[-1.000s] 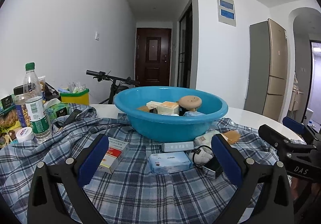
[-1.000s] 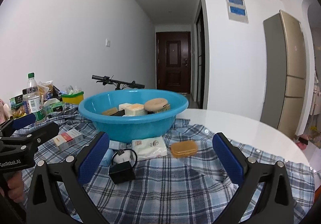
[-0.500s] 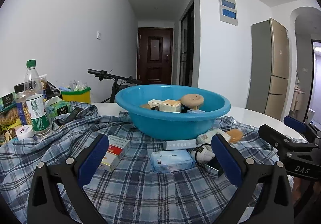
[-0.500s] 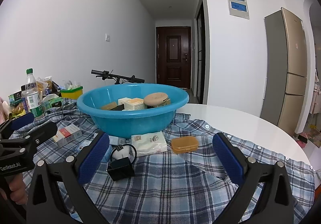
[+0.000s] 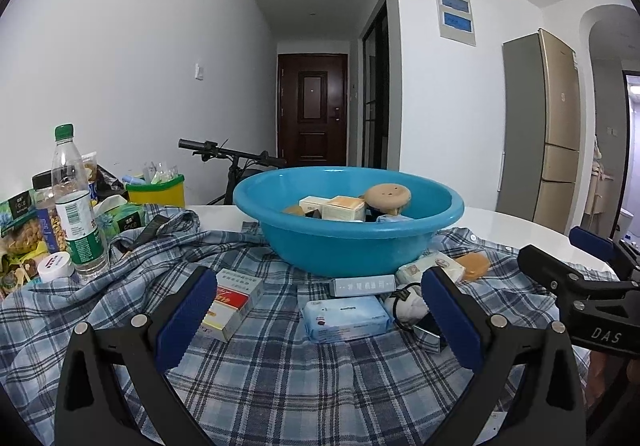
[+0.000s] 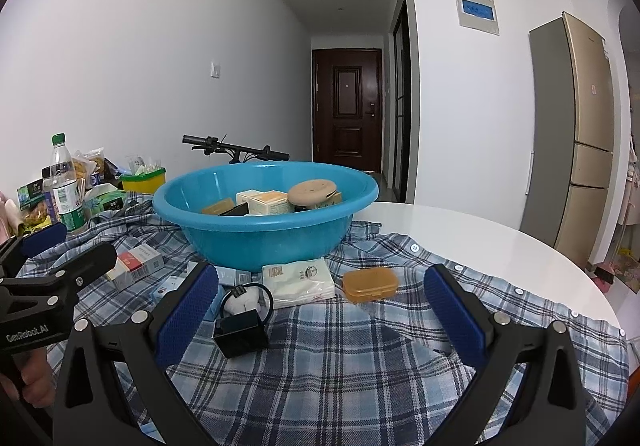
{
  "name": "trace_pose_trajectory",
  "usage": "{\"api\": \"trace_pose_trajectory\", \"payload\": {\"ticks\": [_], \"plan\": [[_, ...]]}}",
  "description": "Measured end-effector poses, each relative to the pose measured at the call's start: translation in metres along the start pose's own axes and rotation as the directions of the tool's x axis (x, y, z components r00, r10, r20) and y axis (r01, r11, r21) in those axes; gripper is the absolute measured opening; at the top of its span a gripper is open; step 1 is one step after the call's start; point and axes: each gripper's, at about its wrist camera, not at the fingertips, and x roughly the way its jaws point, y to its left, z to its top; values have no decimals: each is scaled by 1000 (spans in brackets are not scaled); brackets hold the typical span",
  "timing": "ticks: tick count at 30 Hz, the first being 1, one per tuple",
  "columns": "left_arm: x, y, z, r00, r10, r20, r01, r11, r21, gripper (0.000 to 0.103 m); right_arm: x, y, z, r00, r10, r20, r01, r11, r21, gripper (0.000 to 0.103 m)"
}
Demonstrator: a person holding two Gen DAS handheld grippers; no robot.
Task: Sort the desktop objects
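A round white table (image 6: 460, 230) holds everything. A blue and white checked shirt (image 5: 304, 378) is spread flat over it like a cloth. On the shirt sits a big round blue plastic bowl (image 5: 348, 242). Inside the bowl are small boxes and a round tan lid (image 5: 389, 195).

The left gripper (image 5: 320, 310) is the tool in the left hand. Its two blue pads (image 5: 188, 312) are spread wide apart and hold nothing. The right gripper (image 6: 322, 310) is spread wide too, and it is empty. In the left camera view the right gripper pokes in at 3 o'clock. In the right camera view the left gripper shows at 9 o'clock.

The things to sort lie on the shirt, just in front of the bowl. A clear plastic water bottle with a green cap (image 5: 74, 206) stands upright at 9 o'clock, among snack bags. A red and white card box (image 5: 234, 300) lies at 7 o'clock from the bowl. A soft blue pack of wipes (image 5: 346, 316) lies at 6 o'clock. A white pack of tissues (image 6: 298, 282) touches the bowl's foot. A long flat pale blue box (image 5: 364, 285) lies beside it. A small black box (image 6: 240, 334) sits with a white charger and black cord (image 6: 244, 296) just behind it. A little flat orange plastic case (image 6: 370, 283) lies at 5 o'clock from the bowl.
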Motion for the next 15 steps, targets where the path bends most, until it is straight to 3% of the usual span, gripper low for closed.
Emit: {"api": "trace_pose_trajectory", "payload": {"ticks": [15], "plan": [[2,3,0,1000,6,-7,-6,1000,-2,103,0,-1,0,1000,0,1,0,1000,-2,102]]}}
